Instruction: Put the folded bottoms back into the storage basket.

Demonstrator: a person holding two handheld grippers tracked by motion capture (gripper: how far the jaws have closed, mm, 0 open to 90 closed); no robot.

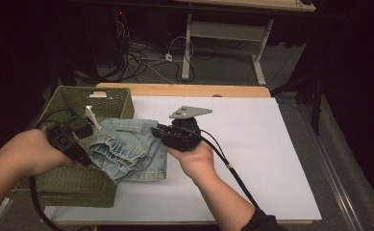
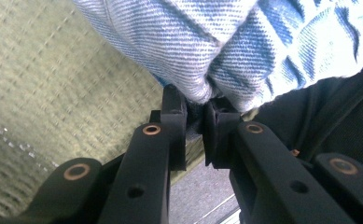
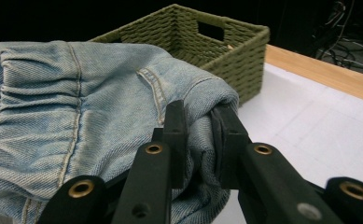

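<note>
A folded pair of light blue jeans (image 1: 129, 149) hangs between my two grippers, partly over the edge of the green woven basket (image 1: 108, 98) and partly over the white table sheet (image 1: 252, 144). My left gripper (image 1: 89, 161) is shut on the jeans' left edge; in the left gripper view the denim (image 2: 226, 42) bunches between its pads at the left gripper (image 2: 197, 123). My right gripper (image 1: 159, 132) is shut on the right edge. In the right gripper view a fold of the jeans (image 3: 76, 107) is pinched at the right gripper (image 3: 198, 135), with the basket (image 3: 202, 44) behind.
The basket sits at the table's left side, its near wall (image 1: 69, 185) close to my left forearm. The white sheet spreads to the right and front. A wooden table edge (image 1: 184, 90) runs along the back, with cables and desk legs (image 1: 188, 43) on the floor beyond.
</note>
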